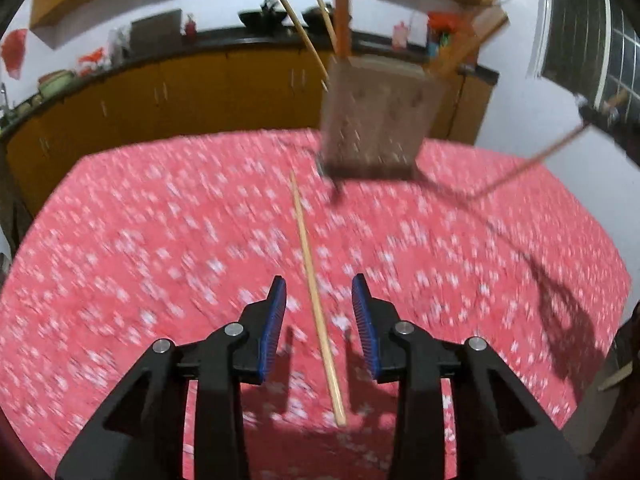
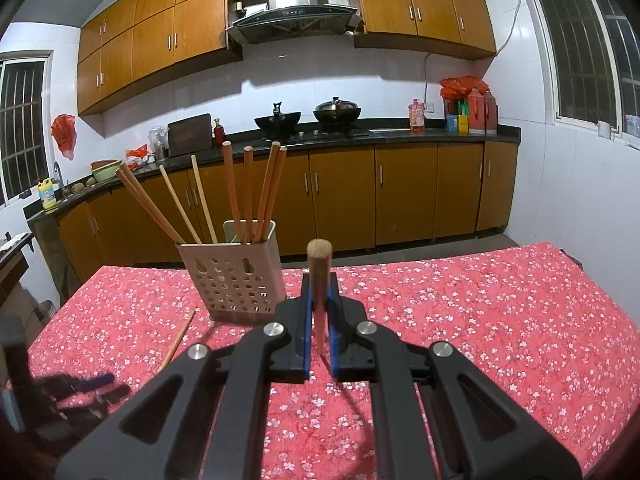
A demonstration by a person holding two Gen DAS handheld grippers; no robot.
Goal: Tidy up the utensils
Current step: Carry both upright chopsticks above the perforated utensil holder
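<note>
A perforated metal utensil holder (image 2: 236, 276) stands on the red floral tablecloth (image 2: 480, 320) and holds several wooden chopsticks (image 2: 248, 196). It also shows blurred in the left wrist view (image 1: 376, 120). A loose chopstick (image 1: 316, 300) lies on the cloth, passing between the spread fingers of my open left gripper (image 1: 320, 292), which hovers over it. In the right wrist view that chopstick (image 2: 178, 338) lies left of the holder. My right gripper (image 2: 319, 280) is shut on a brown chopstick (image 2: 319, 268), held upright to the right of the holder. That held chopstick appears at the right in the left wrist view (image 1: 532, 160).
The table's far edge (image 2: 400, 262) faces a kitchen counter (image 2: 360, 136) with woks and bottles above brown cabinets. My left gripper shows dark and blurred at the lower left of the right wrist view (image 2: 80, 392). A window (image 2: 588, 48) is on the right wall.
</note>
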